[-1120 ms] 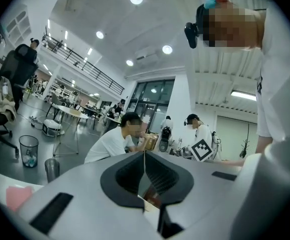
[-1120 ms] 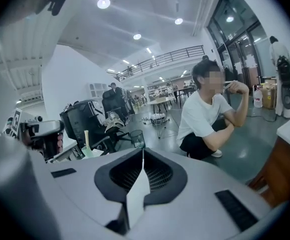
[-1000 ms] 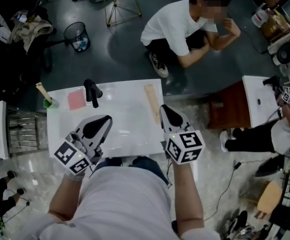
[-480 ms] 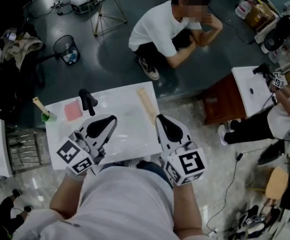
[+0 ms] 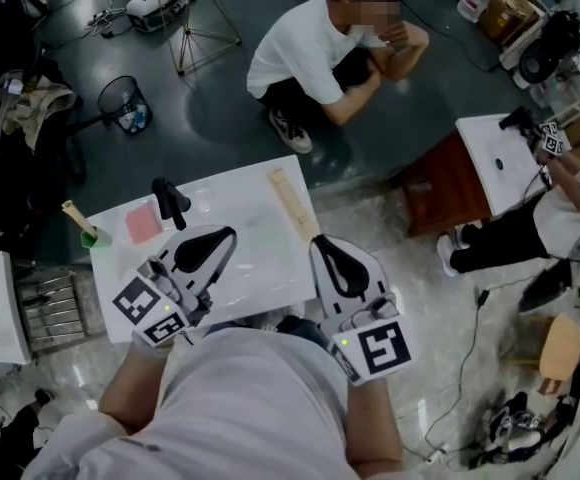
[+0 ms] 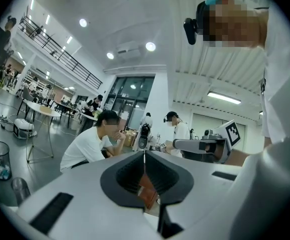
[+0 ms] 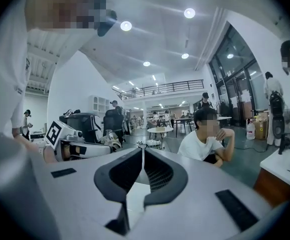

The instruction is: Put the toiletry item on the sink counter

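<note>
**Head view:** A white sink worktop [image 5: 235, 268] stands in front of the person. A black faucet [image 5: 168, 200] is at its far left. A pink pad [image 5: 143, 224] lies beside the faucet, and a green cup [image 5: 92, 236] with a wooden stick in it stands at the left corner. The long wooden toiletry item [image 5: 292, 205] lies flat along the worktop's right edge, with no gripper touching it. The left gripper [image 5: 228, 234] hangs over the near part of the worktop. The right gripper [image 5: 320, 243] is at the near right corner, just short of the wooden item's near end. Beyond the worktop a person in a white shirt [image 5: 315, 53] crouches on the dark floor, and a mesh bin [image 5: 125, 103] stands to the left.

**Left gripper view:** The left gripper [image 6: 145, 153] is clenched, its tips meeting with nothing held. A red-brown patch shows through the hollow behind the tips, but it is too unclear to name. The crouching person is ahead of the gripper.

**Right gripper view:** The right gripper [image 7: 143, 150] is also clenched tip to tip and empty. The crouching person is off to the right.
</note>
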{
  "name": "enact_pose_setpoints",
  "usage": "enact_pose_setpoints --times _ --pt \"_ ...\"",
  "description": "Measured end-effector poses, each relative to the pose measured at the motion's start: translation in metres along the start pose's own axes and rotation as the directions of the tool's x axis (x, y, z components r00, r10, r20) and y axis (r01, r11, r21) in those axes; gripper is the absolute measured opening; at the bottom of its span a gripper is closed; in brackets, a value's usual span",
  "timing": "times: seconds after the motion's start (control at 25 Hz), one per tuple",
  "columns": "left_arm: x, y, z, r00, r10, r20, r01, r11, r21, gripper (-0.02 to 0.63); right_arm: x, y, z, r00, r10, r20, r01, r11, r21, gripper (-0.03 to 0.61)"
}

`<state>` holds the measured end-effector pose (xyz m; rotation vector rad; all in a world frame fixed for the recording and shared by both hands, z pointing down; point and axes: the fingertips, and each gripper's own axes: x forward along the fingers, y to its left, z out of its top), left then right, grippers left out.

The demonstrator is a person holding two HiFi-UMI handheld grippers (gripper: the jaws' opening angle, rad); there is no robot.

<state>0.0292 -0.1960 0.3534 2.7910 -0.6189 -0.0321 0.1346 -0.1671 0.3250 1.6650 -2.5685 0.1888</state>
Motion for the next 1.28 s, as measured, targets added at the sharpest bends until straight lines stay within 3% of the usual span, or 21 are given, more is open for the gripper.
enact_pose_setpoints --times 0.36,1.28 --pt "0.000 -0.012 -0.002 1.000 -0.022 -0.004 0.022 1.000 0.008 0.018 -0.009 0.004 0.002 1.000 -0.014 0.023 0.014 1.000 0.015 0.026" --pt "-0.001 -0.029 -0.004 1.000 -0.014 0.002 0.014 1.000 0.023 0.018 -0.027 -0.008 -0.027 0.999 -0.014 -0.034 0.014 1.000 -0.011 0.028"
